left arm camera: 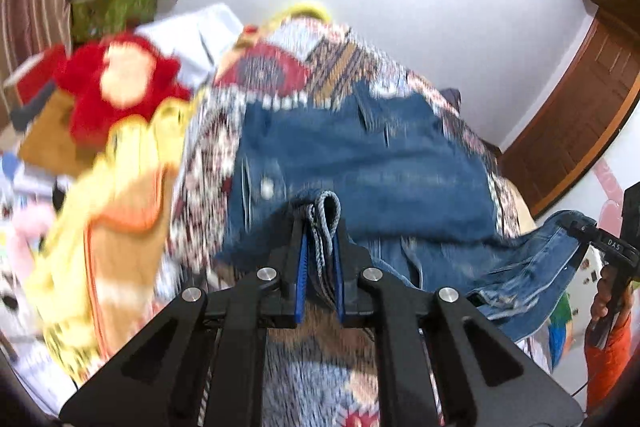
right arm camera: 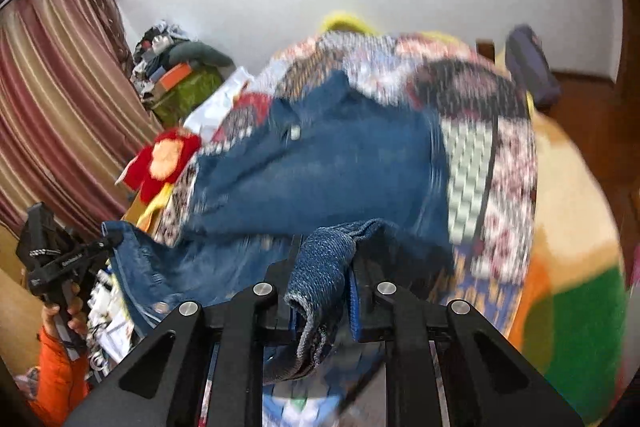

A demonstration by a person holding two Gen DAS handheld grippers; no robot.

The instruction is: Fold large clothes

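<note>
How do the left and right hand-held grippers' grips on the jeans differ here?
The left hand-held gripper pinches a thin folded hem edge standing upright between its fingers; the right hand-held gripper holds a thicker bunched cuff that droops over toward its left finger. Both are shut on the same jeans, lifting them above the patterned bedspread.

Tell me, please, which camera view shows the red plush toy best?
The left wrist view: the red plush toy appears large there, beside the jeans. The right wrist view shows it smaller, at the jeans' edge. Both views are blurred.
</note>
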